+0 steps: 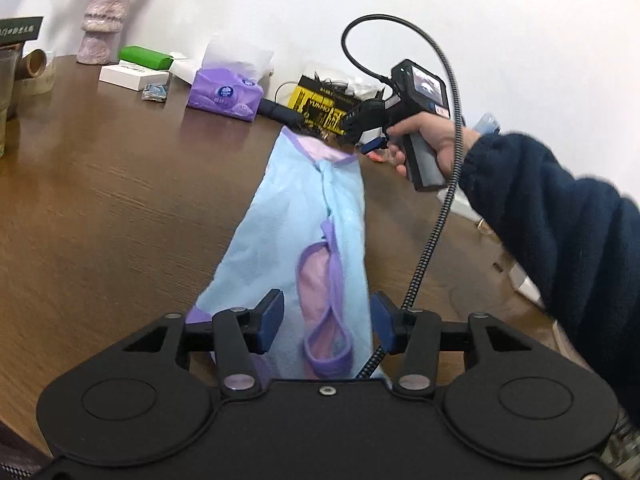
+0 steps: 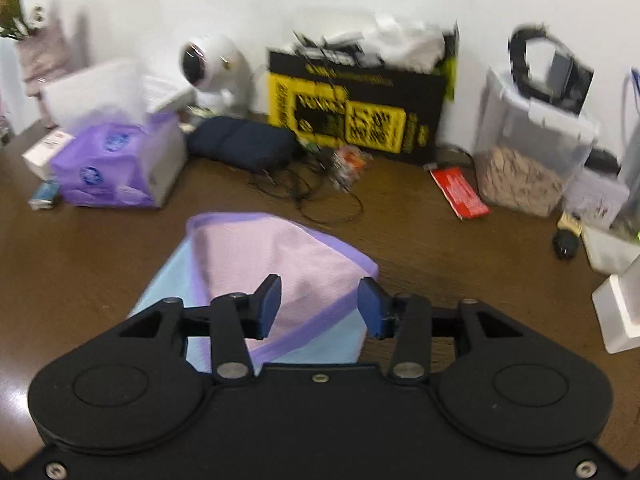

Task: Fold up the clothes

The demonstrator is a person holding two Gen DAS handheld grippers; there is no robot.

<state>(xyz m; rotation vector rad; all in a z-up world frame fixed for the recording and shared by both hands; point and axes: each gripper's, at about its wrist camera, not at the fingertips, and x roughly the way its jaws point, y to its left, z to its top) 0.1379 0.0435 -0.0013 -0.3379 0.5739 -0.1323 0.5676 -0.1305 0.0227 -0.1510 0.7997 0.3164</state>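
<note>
We are partway through folding a small light-blue garment [image 1: 288, 232] with purple trim and a pink lining. It lies on the brown tabletop [image 1: 112, 208] as a long narrow strip, so we judge that its sides are already brought in lengthwise. The strip runs away from the left gripper [image 1: 327, 324] toward the clutter by the wall, where a purple tissue pack [image 1: 226, 94] and a yellow-and-black box [image 1: 320, 104] stand.

Our left gripper hangs over the near end, its fingers standing moderately apart with the cloth beneath the gap; neither pad presses on the fabric, so nothing is held there.

Our right gripper [image 2: 319, 306] is at the far end of the strip, where the neckline shows its pink inside. Its fingers are likewise parted to a middling width above the purple-edged opening, with no cloth pinched (the right wrist view is blurred, so fine contact is hard to judge). In the left wrist view we see the hand [image 1: 436, 142] and dark sleeve [image 1: 560, 232] carrying it.

What remains, as we read it, is the crosswise fold: both ends need gripping, one end brought over the other, then the bundle flattened. A cable [image 1: 424, 248] trails beside the strip's edge and might snag.
</note>
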